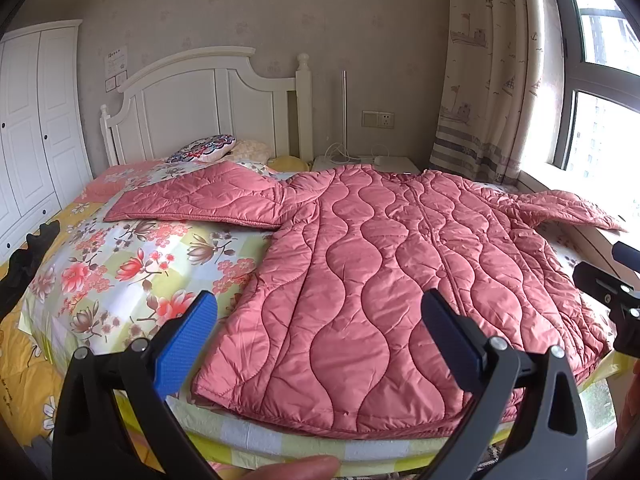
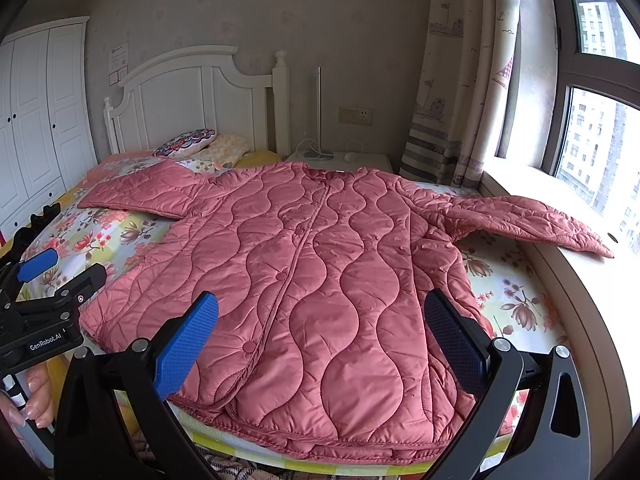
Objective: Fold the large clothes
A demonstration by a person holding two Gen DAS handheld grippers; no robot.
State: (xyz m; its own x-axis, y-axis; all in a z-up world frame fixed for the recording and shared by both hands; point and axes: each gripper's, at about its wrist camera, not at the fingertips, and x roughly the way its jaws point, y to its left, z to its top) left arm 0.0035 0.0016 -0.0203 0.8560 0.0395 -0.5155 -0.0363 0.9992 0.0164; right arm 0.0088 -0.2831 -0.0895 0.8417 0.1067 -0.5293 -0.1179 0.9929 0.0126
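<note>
1. Quilted pink jacket (image 2: 320,280) spread flat, front up, on the floral bed sheet (image 1: 132,264); one sleeve toward the pillows, the other draped onto the window ledge (image 2: 592,280).
2. Left gripper (image 1: 320,336) and right gripper (image 2: 320,336) hovering over the hem, fingers spread wide, nothing pinched.
3. Probably light, puffy and slick: likely to spring back and slide.
4. Best pinched at a sleeve cuff or hem corner, through the stitched seams.

Both wrist views look from the foot of the bed (image 1: 132,264) toward the headboard (image 2: 192,96), sharing the spread jacket (image 2: 320,280).
</note>
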